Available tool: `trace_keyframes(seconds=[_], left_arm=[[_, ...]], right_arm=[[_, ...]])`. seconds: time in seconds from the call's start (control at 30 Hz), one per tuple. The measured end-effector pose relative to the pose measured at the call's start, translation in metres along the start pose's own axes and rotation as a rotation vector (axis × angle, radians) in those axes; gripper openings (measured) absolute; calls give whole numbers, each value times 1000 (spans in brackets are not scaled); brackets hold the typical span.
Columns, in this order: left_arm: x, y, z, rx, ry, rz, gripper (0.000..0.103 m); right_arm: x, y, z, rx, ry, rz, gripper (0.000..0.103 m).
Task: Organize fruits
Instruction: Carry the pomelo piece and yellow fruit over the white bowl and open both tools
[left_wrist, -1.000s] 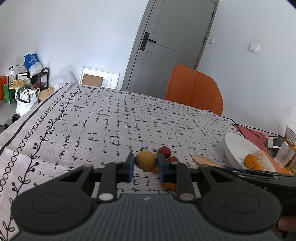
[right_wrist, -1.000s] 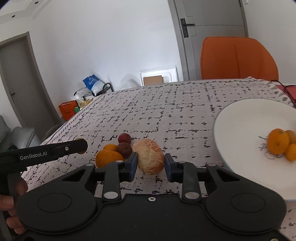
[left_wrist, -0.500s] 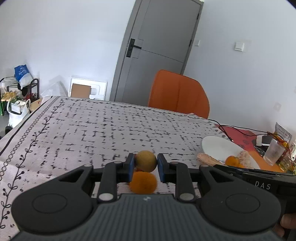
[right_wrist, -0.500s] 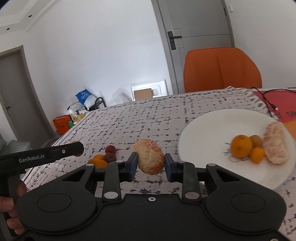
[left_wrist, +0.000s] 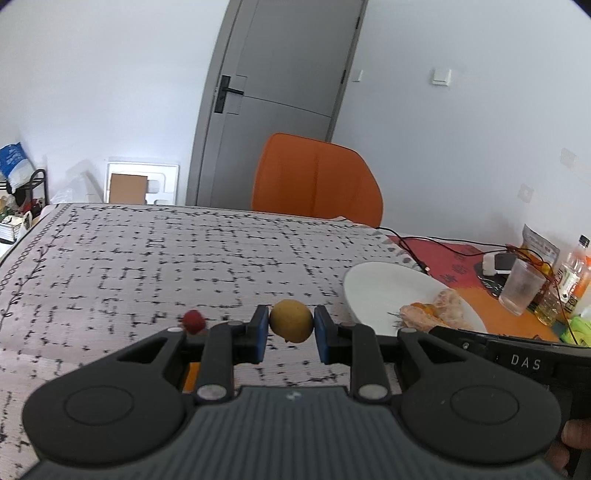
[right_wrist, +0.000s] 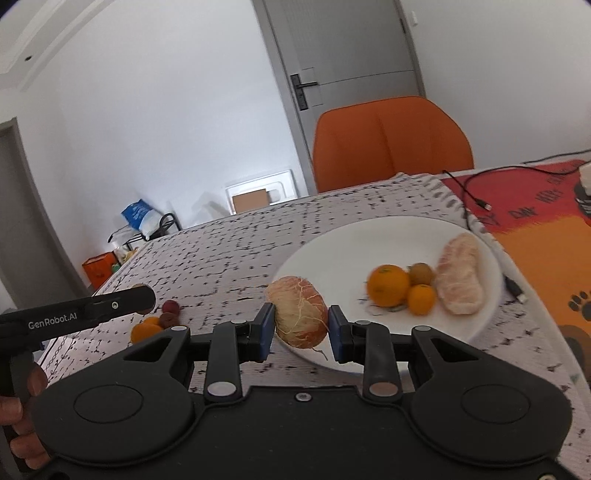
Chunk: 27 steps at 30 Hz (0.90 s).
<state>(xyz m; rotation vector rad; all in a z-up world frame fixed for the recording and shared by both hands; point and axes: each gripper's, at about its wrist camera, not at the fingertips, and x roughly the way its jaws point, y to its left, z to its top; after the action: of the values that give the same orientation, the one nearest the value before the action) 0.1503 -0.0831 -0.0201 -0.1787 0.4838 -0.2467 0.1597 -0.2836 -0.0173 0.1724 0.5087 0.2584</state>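
My left gripper (left_wrist: 291, 325) is shut on a small yellow-brown fruit (left_wrist: 291, 320), held above the patterned tablecloth just left of the white plate (left_wrist: 373, 284). My right gripper (right_wrist: 301, 325) is shut on a peeled, stringy citrus piece (right_wrist: 299, 312) over the near rim of the white plate (right_wrist: 332, 251). On the plate lie an orange (right_wrist: 388, 285), a smaller orange fruit (right_wrist: 421, 298), a brown fruit (right_wrist: 421, 272) and a peeled pomelo segment (right_wrist: 460, 278). A red fruit (left_wrist: 194, 320) and some orange ones (right_wrist: 146, 328) remain on the cloth at the left.
An orange chair (left_wrist: 316, 181) stands at the table's far edge before a grey door (left_wrist: 273, 107). At the right are black cables (right_wrist: 476, 201), a plastic cup (left_wrist: 521, 286), bottles (left_wrist: 572, 273) and an orange mat (right_wrist: 550, 251). A shelf with bags (right_wrist: 144, 225) stands on the floor.
Both grippers have carried their fruit rightward toward the plate. The pile of loose fruit has slid to the left in both views, and the plate now lies under the right gripper's fingertips.
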Motion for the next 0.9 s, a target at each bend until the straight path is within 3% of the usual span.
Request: trace_keyframes(seconds=[0.57, 0.9], left_arm=[[17, -47, -4, 72, 25, -36, 25], [28, -67, -5, 111, 40, -38, 25]], right_arm=[[-17, -49, -10, 44, -27, -79, 29], [-19, -60, -10, 40, -54, -74, 31]])
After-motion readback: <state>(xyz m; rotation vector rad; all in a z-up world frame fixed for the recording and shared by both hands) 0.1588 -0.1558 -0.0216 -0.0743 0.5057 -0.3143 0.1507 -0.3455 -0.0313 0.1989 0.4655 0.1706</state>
